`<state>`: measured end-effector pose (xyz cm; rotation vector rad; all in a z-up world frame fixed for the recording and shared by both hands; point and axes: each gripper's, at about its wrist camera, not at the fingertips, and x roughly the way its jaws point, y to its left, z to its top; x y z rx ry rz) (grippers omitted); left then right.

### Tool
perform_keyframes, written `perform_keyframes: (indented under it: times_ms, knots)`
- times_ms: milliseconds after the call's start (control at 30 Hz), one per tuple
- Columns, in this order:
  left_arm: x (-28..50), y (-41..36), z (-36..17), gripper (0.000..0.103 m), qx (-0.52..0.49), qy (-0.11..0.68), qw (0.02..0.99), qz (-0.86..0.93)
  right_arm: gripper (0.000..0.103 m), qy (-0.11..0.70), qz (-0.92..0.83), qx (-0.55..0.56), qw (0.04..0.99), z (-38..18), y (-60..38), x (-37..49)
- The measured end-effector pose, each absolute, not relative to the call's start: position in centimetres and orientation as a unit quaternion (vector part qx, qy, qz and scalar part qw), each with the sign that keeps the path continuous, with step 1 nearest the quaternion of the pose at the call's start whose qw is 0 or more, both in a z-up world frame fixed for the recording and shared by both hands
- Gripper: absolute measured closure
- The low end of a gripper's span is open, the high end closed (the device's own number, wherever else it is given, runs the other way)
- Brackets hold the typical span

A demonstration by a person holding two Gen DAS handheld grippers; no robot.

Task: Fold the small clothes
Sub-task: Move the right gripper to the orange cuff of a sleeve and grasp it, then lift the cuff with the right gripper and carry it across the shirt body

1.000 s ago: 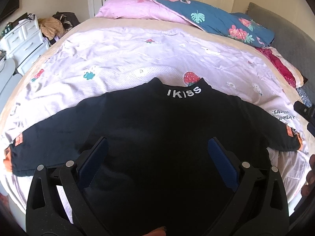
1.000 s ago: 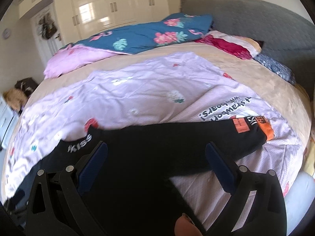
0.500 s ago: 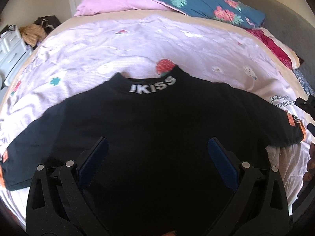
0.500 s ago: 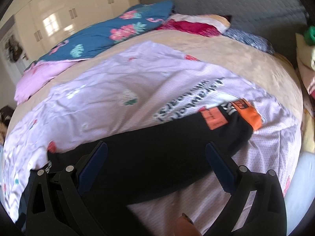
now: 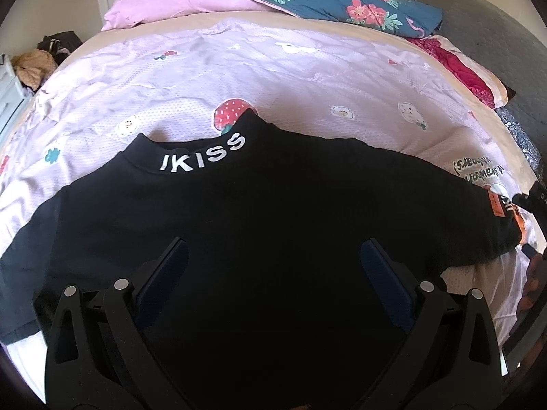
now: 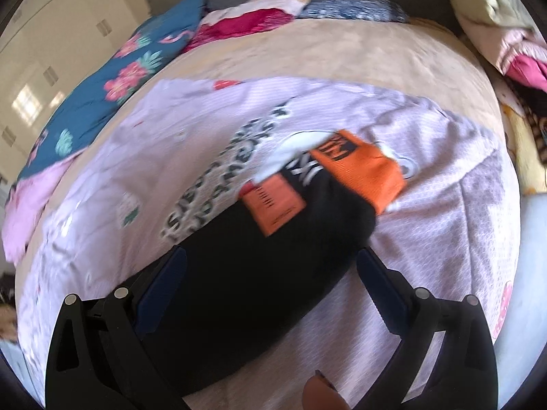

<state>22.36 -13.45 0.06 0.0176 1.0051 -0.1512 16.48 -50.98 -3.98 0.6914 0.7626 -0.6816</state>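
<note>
A small black top [image 5: 273, 212] with white "IKISS" on its collar [image 5: 201, 153] lies flat on a lilac sheet [image 5: 239, 78], sleeves spread out. My left gripper [image 5: 273, 256] is open and empty, hovering over the top's body. My right gripper [image 6: 271, 266] is open and empty over the right sleeve [image 6: 259, 256], just short of its orange cuff [image 6: 369, 167] and orange label [image 6: 273, 205]. The right gripper's tip also shows at the right edge of the left wrist view [image 5: 533, 201].
The lilac sheet [image 6: 461, 222] covers a beige bed [image 6: 324, 58]. A blue floral quilt [image 5: 342, 3] and a pink pillow [image 5: 171, 7] lie at the head. A pile of clothes [image 6: 506, 24] lies right of the bed. Drawers [image 5: 8, 89] stand at the left.
My right gripper has swung right along the sleeve toward the orange cuff and come closer to it. My left gripper has shifted slightly left and lower over the top. Both stay open.
</note>
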Motion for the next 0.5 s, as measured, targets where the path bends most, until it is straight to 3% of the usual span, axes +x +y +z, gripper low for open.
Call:
perform_keyframes:
  times_ms: [333,433,500]
  knots:
    - [23.9,-13.6,0.4,0.008,-0.002,0.48,0.875,-0.061,0.006,0.359,-0.338,0.378,0.783,-7.2,-55.2,16.5]
    - [24.4,-13.7,0.5,0.008,0.0,0.479,0.876,-0.055,0.025,0.346,-0.346,0.379,0.786,-7.5,-55.9,16.6]
    - [24.3,-13.7,0.6,0.008,-0.002,0.48,0.875,-0.058,0.048,0.335,-0.336,0.385,0.792,-7.8,-56.3,16.6]
